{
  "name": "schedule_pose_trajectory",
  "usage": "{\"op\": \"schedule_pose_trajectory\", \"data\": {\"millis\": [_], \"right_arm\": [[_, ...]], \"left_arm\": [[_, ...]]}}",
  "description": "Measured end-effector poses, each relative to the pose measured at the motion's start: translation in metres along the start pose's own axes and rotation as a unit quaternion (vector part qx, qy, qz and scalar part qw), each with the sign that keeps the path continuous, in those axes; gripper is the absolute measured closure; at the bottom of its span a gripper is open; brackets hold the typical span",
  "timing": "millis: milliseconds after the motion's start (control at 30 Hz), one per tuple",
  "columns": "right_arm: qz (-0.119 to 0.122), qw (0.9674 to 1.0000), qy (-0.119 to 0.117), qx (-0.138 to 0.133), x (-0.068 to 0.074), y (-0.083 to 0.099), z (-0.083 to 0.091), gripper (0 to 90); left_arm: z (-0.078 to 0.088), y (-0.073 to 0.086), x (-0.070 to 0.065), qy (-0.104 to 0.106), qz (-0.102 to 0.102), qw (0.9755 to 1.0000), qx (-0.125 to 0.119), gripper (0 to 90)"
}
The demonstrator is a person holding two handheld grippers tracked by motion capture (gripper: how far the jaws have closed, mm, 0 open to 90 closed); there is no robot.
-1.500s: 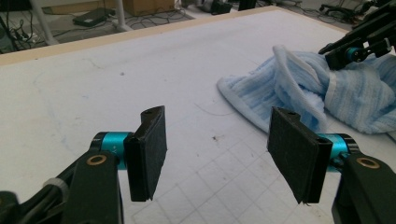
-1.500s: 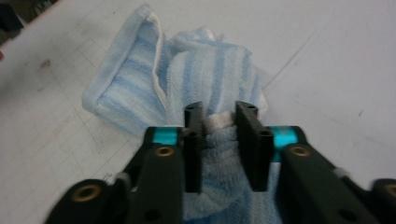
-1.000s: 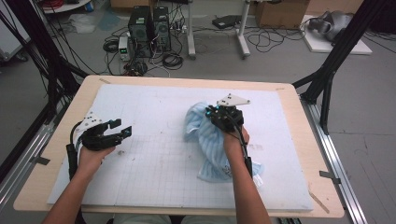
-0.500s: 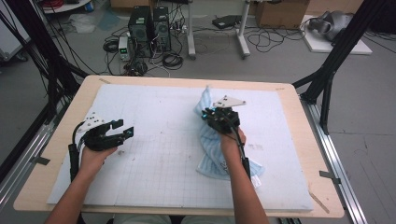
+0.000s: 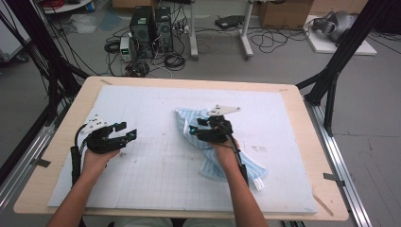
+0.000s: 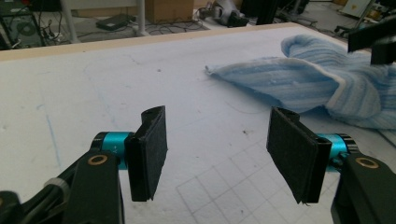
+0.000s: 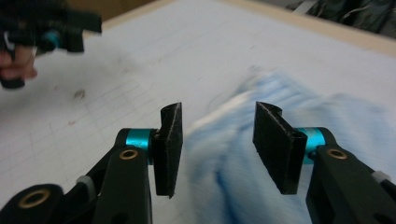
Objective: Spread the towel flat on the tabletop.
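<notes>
Two forearms are brought in from the bottom of the high view, each hand wrapped around one gripper. The left gripper (image 5: 124, 135) is held low over bare mat at the left of the frame, jaws pointing right and spread apart with nothing between them. The right gripper (image 5: 196, 131) is held at the centre, pointing left, directly above one blue striped towel (image 5: 215, 163); its jaws have just been opening and the cloth is seen below and beyond them (blurred in the right gripper view), not pinched. The towel is laid crumpled from the centre down toward the lower right. One white gridded mat (image 5: 146, 101) covers one wooden table (image 5: 302, 123); wide open mat is left along the upper edge and between the two grippers.
</notes>
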State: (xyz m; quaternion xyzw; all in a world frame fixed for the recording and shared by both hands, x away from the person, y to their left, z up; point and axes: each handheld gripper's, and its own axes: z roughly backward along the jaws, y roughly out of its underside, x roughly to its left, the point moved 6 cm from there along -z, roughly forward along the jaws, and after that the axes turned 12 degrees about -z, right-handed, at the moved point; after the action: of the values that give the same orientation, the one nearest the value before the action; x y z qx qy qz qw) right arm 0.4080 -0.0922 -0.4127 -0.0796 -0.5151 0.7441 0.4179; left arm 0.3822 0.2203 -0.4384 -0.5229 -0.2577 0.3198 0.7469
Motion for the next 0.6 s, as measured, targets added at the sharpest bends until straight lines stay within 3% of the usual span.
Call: {"op": "schedule_pose_trajectory", "data": {"millis": [100,167,233,300,400,467,600], "right_arm": [[0.001,0.9975,0.070,-0.011,-0.027,0.000,0.024,52.7],[0.012,0.9919,0.124,0.025,-0.044,0.011,0.032,52.5],[0.002,0.9893,0.135,0.055,-0.057,0.027,0.034,48.5],[-0.014,0.9886,0.130,0.074,-0.064,0.041,0.034,51.5],[-0.023,0.9916,0.090,0.090,-0.063,0.057,0.035,79.1],[-0.003,0.9911,0.076,0.110,-0.058,0.064,0.036,82.8],[0.029,0.9915,0.046,0.118,-0.040,0.073,0.041,83.2]], "left_arm": [[-0.006,-0.001,-0.006,0.008,0.006,0.9999,-0.003,38.8],[-0.010,-0.002,-0.009,0.013,0.009,0.9998,-0.008,38.9],[-0.013,-0.002,-0.012,0.018,0.013,0.9997,-0.009,39.0],[-0.017,-0.002,-0.014,0.021,0.016,0.9996,-0.009,39.1],[-0.020,-0.004,-0.017,0.025,0.019,0.9994,-0.013,39.0],[-0.022,-0.006,-0.019,0.029,0.021,0.9993,-0.014,39.1],[-0.028,-0.012,-0.025,0.038,0.019,0.9990,-0.017,39.0]]}}
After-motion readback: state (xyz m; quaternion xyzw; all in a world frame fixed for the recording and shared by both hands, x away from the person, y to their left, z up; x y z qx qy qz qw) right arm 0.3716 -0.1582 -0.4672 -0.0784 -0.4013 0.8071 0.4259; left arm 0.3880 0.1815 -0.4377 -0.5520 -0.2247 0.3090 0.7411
